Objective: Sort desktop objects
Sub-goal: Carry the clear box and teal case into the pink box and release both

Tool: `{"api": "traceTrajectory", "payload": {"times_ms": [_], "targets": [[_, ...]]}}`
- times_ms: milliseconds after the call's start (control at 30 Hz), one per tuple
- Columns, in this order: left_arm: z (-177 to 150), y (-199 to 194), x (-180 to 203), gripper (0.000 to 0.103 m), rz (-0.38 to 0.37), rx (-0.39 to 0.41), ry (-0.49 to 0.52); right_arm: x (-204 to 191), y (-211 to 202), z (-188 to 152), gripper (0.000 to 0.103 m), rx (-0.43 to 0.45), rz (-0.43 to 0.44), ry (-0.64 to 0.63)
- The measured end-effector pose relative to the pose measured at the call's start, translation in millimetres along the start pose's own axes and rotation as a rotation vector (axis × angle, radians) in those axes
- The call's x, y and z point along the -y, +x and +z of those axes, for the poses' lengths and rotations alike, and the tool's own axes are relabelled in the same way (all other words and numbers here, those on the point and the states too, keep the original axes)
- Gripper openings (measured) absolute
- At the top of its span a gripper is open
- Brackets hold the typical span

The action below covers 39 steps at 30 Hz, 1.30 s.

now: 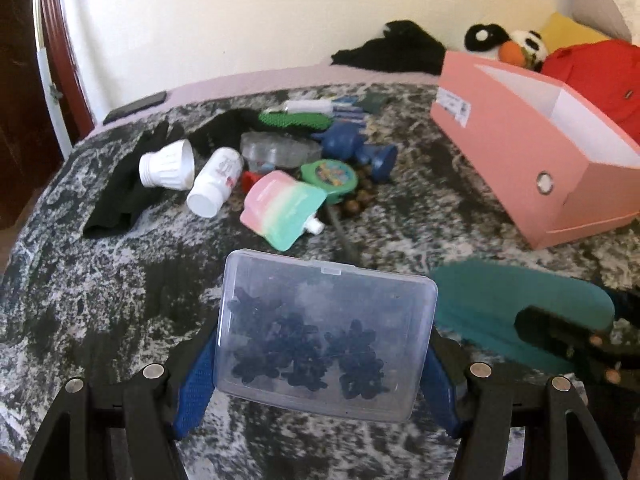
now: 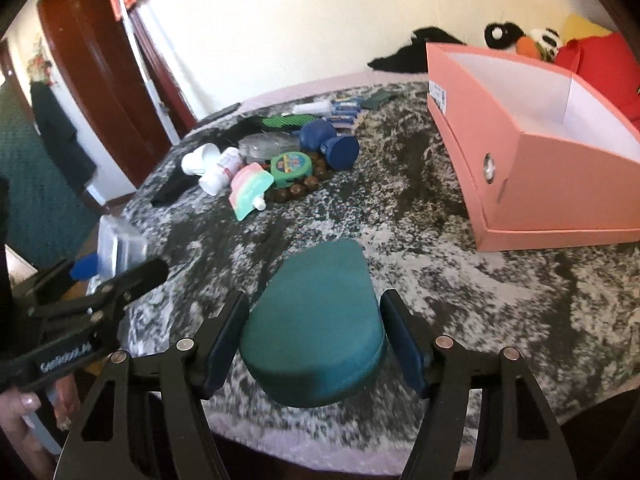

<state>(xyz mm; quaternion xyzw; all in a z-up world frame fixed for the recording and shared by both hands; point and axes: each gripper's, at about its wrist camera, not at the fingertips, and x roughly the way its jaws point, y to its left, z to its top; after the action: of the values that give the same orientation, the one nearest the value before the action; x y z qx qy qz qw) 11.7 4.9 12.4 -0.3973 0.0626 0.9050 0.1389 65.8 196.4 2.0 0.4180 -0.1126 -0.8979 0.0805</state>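
A: What've I got on the L gripper (image 1: 320,344)?
B: Clamped on the clear plastic case (image 1: 326,334), dark bits inside, held above the mottled cover (image 1: 100,280).
A: And R gripper (image 2: 314,346)?
B: Grasping the teal case (image 2: 316,332), pads on both sides. Pink box (image 2: 532,184) sits open far right, the other clutter well apart from both

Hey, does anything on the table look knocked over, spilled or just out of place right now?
Yes. The white pill bottle lies on its side in the heap, and a white cup beside it is tipped over too. Brown beads sit loose by the green tape measure. The pink box stands open; nothing shows inside.
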Motion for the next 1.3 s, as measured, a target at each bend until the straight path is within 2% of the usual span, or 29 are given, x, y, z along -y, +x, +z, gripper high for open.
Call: {"api": "traceTrajectory", "payload": {"times_ms": [300,667,967,1300], "targets": [[6,-35,35,0.073,-0.002,0.052,0.053,5,-56,-11,0.07,0.075,0.002,-0.042],[29,-58,86,0.073,-0.062,0.107,0.137,32,-120,-10,0.07,0.185,-0.042,-0.021],[58,-63,136,0.073,-0.129,0.149,0.219,69,-163,8,0.07,0.266,-0.084,0.029],[116,-60,203,0.073,-0.215,0.201,0.326,124,-205,49,0.07,0.357,-0.147,0.074]]}}
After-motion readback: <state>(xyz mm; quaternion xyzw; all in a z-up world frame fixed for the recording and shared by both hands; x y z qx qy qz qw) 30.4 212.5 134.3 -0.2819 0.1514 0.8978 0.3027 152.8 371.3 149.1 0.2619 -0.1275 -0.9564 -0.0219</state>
